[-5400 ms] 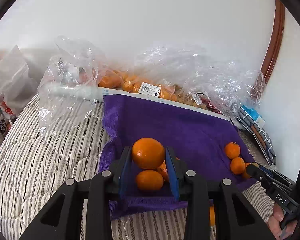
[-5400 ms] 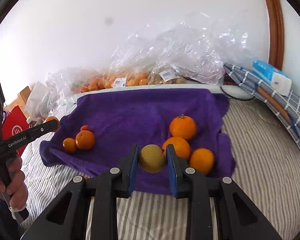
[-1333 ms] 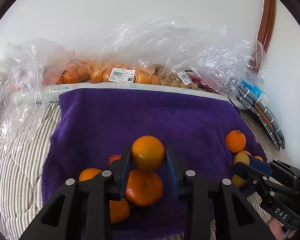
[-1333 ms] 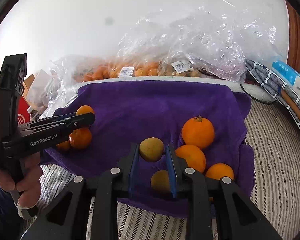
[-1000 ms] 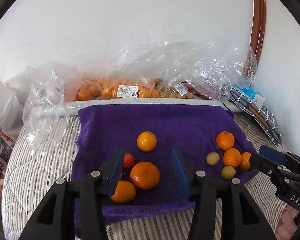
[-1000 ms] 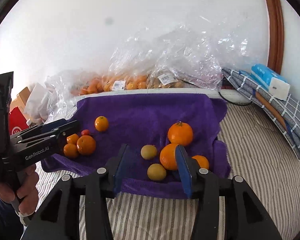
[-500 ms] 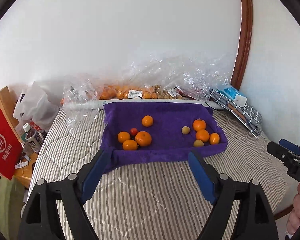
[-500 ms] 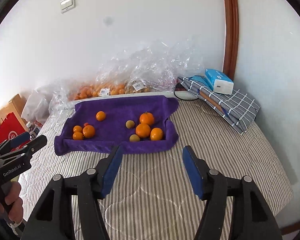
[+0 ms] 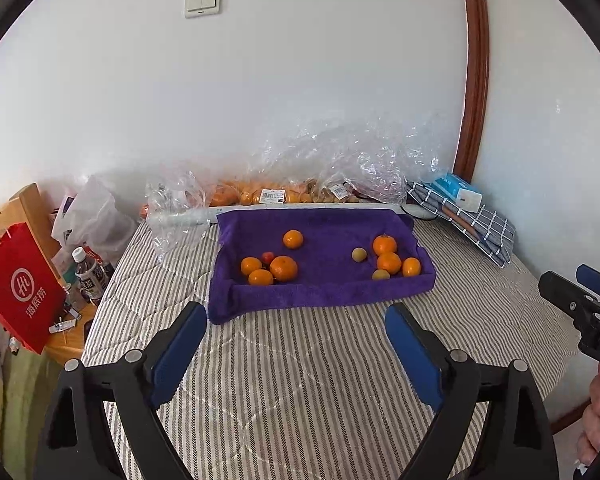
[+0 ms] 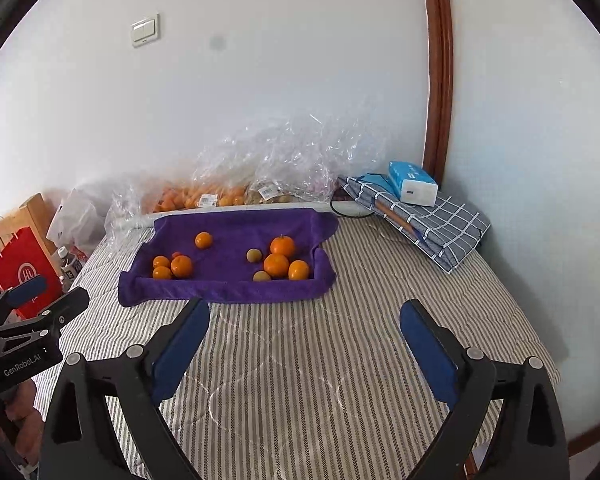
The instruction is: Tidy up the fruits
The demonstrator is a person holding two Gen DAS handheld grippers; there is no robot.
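A purple towel [image 9: 324, 292] [image 10: 228, 286] lies on the striped bed. On its left part sit several oranges [image 9: 283, 268] [image 10: 181, 266] and one small red fruit [image 9: 268, 257]. One orange [image 9: 293, 239] [image 10: 203, 240] lies apart behind them. On its right part sit three oranges [image 9: 389, 263] [image 10: 276, 265] and two small yellow fruits [image 9: 359, 255] [image 10: 253, 256]. My left gripper [image 9: 296, 324] is wide open and empty, well back from the towel. My right gripper [image 10: 304, 320] is wide open and empty too, also well back.
Clear plastic bags of fruit [image 9: 276, 196] [image 10: 220, 198] lie along the wall behind the towel. A folded checked cloth with a blue box [image 10: 412, 188] sits at the right. A red paper bag [image 9: 20, 284], bottles and a wooden stand are left of the bed.
Both grippers let go of their fruit onto the towel, opened wide and pulled far back from it. The orange now lies behind the left group, the yellow fruit beside the right group.
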